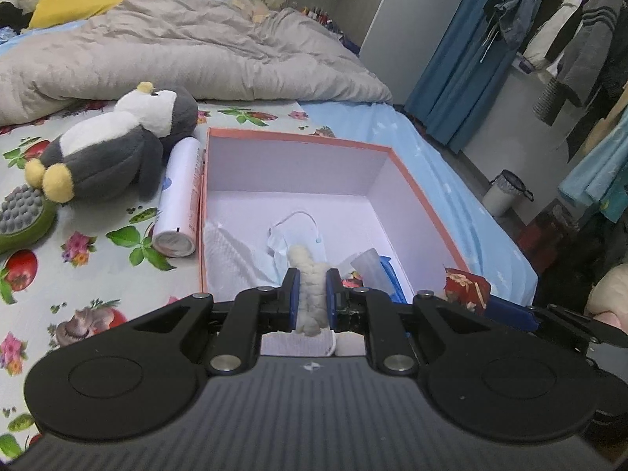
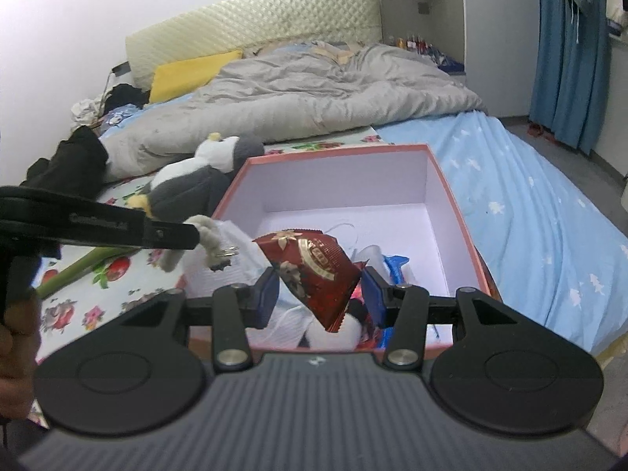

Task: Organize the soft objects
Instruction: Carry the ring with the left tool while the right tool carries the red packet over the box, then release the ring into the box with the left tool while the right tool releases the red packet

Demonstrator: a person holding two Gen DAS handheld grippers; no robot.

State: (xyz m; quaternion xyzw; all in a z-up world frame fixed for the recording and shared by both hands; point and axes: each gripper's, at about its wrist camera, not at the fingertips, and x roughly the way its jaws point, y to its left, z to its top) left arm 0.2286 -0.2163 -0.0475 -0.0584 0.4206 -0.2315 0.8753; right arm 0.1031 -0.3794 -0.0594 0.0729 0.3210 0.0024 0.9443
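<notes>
Your left gripper (image 1: 313,294) is nearly closed, its blue pads clamped on a fuzzy cream toy (image 1: 310,290) that sticks up between them, held over the near edge of the box (image 1: 298,139). Your right gripper (image 2: 320,294) stands about half open, pinching a red packet (image 2: 314,271) by its sides, also above the box's near edge.

The box sits on the bed (image 1: 78,243), close to its right edge, open at the top. Inside it, against the near wall, lie a face mask (image 1: 290,235), white cloth (image 1: 231,251) and something blue (image 1: 392,278).

Just left of the box a white can (image 1: 180,200) lies on its side, touching the box's wall. A penguin (image 1: 117,149) plush lies beside the can, with a green brush (image 1: 23,216) near the bed's left edge. A grey quilt (image 1: 188,62) covers the bed's far part.
</notes>
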